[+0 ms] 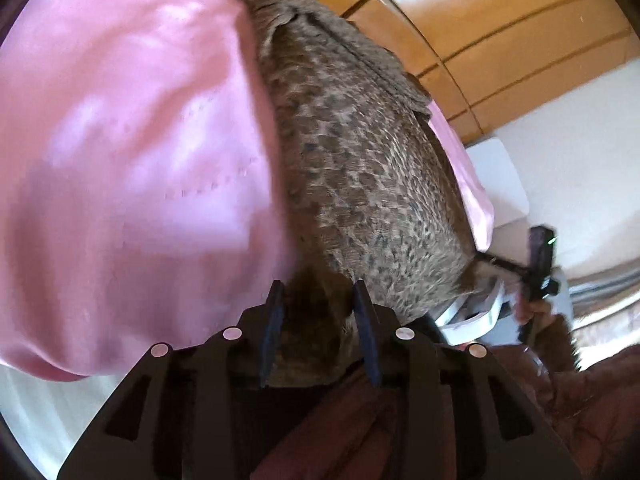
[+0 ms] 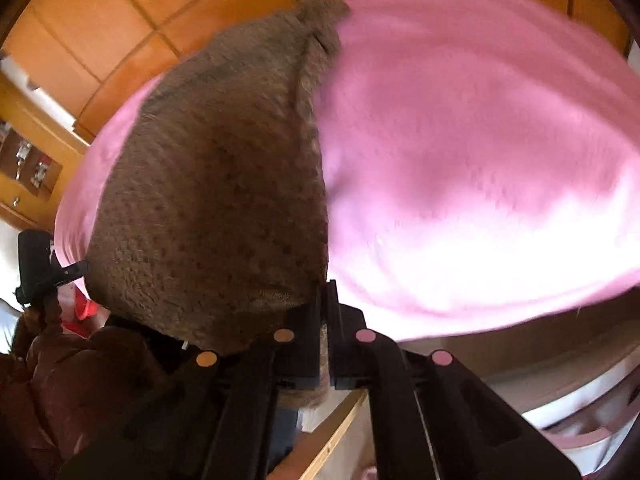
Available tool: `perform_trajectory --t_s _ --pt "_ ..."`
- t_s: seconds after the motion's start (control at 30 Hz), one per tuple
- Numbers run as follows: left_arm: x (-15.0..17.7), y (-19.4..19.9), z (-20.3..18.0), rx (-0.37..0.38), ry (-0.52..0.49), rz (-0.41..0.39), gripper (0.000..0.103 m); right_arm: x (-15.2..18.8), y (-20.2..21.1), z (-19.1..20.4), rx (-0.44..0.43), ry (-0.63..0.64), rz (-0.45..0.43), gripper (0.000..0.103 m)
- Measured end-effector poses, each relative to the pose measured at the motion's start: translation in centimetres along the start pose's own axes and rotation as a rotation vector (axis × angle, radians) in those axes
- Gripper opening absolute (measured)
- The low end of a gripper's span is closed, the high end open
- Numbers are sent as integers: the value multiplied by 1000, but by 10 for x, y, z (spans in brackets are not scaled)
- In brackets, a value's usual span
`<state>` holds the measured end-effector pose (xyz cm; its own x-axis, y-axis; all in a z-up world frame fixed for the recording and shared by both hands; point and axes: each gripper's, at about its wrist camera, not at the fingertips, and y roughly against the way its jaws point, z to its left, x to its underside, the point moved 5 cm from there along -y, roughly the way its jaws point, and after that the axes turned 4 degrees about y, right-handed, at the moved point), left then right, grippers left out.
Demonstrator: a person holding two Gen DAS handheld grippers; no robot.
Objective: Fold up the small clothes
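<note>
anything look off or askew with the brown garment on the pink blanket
Nothing looks damaged. The brown spotted garment lies lengthwise on the pink blanket, its near edge bunched where each hand-held gripper meets it: the left has cloth between parted fingers, the right is shut on it.

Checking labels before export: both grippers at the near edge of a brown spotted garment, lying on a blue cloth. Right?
Not quite. The cloth under the brown spotted garment is pink, not blue; both wrist views show it. The rest holds: the left gripper and right gripper are both at the garment's near edge.
</note>
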<state>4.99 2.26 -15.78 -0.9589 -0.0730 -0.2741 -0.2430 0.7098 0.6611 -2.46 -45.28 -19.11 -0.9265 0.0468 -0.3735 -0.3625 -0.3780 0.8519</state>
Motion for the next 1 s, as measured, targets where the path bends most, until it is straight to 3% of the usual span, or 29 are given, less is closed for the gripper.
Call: perform_trajectory --t_s 0.07,0.1,0.13,0.2,0.3,0.37,0.43,0.5,0.53,0.77,1.0 --pt "1 -4 -1 17 10 9 51 0 -12 0 5 -30 20 10" --pt "2 -7 -6 32 -5 22 54 1 -17 1 -13 -39 18 22" --pt "3 -10 -10 34 -21 31 56 3 -17 1 -33 -55 10 49" --pt "5 -14 -13 21 -44 53 56 5 -15 -3 -77 -96 -6 72" --pt "5 -29 -14 3 -55 88 54 4 -19 -4 -85 -101 -16 72" --pt "7 -31 -14 -12 -72 102 29 8 -36 3 -106 -85 34 66" --pt "12 -34 -16 1 -89 121 9 12 -55 16 -102 -27 101 40" --pt "14 -28 -21 24 -103 105 8 15 -66 28 -102 15 137 14" --pt "13 -25 -26 38 -108 93 8 14 -63 31 -120 12 129 11" --pt "-17 13 -55 202 -120 -32 7 -20 1 55 -221 45 -12 10" --pt "-55 25 -72 322 -91 -88 7 -56 27 61 -292 7 -113 10"
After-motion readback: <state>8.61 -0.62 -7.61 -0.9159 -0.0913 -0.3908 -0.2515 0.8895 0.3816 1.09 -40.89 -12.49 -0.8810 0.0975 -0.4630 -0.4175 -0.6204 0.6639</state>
